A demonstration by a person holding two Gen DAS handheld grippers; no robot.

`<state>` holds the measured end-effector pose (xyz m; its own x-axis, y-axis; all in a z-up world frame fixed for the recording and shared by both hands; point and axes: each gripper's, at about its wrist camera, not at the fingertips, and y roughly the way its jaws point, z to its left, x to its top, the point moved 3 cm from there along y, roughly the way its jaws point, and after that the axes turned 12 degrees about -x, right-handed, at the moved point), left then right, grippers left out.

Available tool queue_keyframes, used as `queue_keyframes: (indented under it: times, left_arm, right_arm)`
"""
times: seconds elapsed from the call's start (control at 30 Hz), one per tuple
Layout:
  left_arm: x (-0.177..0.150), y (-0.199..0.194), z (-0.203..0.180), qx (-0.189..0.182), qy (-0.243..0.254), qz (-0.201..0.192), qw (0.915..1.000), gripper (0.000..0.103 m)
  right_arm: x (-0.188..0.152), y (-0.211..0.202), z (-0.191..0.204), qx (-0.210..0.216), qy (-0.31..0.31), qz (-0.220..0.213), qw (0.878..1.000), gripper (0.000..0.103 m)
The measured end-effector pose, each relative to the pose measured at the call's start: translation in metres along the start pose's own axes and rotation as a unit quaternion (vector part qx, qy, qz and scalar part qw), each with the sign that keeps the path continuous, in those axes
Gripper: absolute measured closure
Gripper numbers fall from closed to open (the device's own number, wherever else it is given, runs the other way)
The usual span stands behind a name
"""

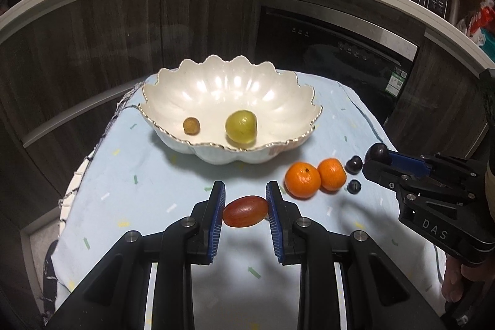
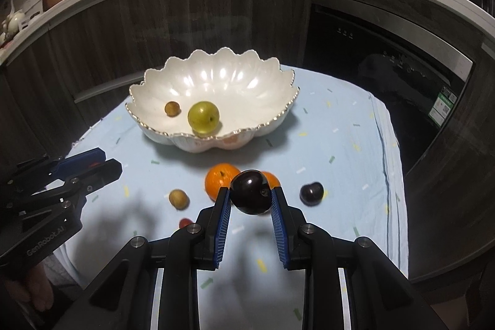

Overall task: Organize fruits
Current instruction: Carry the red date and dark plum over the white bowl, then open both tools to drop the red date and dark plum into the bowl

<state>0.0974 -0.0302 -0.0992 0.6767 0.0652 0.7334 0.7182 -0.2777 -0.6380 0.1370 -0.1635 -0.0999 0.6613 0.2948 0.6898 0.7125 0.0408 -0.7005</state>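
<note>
We hold an oblong red fruit (image 1: 245, 211), perhaps a grape tomato, pinched lengthwise between the blue pads of our left gripper (image 1: 246, 200), whose jaws are narrowed right down onto its two ends above the pale blue cloth (image 1: 148, 194). Our right gripper (image 2: 251, 195) is likewise closed onto a dark plum (image 2: 250, 191), gripped at its sides and lifted clear of the cloth.

At the far side of the cloth sits the white scalloped bowl (image 1: 173, 82). Inside it lie a green round fruit (image 1: 241, 126) near the front rim and a small brown fruit (image 1: 191, 126) to its left, the two apart.

Near the bowl's right front, two oranges (image 1: 302, 180) rest touching each other on the cloth. Just right of them are two small dark fruits (image 1: 353, 165), one farther and one nearer; the nearer one is too small for us to name surely. From the right wrist view we also see another small brown fruit (image 2: 178, 199) on the cloth left of the oranges, and a small red fruit (image 2: 185, 222) partly hidden behind our right gripper's left finger.
</note>
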Motion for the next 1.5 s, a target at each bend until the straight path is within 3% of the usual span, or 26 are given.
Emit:
queue_keyframes:
  times: [0.5,1.07,1.5]
  left_arm:
    - [0.048,0.004,0.030,0.011,-0.005,-0.013,0.9998,0.075]
    - [0.092,0.043,0.051,0.005,0.006,0.017,0.9998,0.075]
    - [0.093,0.079,0.073,-0.005,-0.015,0.061,0.9980,0.075]
  right_arm:
    - [0.045,0.009,0.015,0.003,-0.006,-0.010,1.000,0.075]
    - [0.085,0.048,0.017,0.001,0.014,0.016,1.000,0.075]
    - [0.099,0.085,0.027,-0.004,0.003,0.050,0.999,0.075]
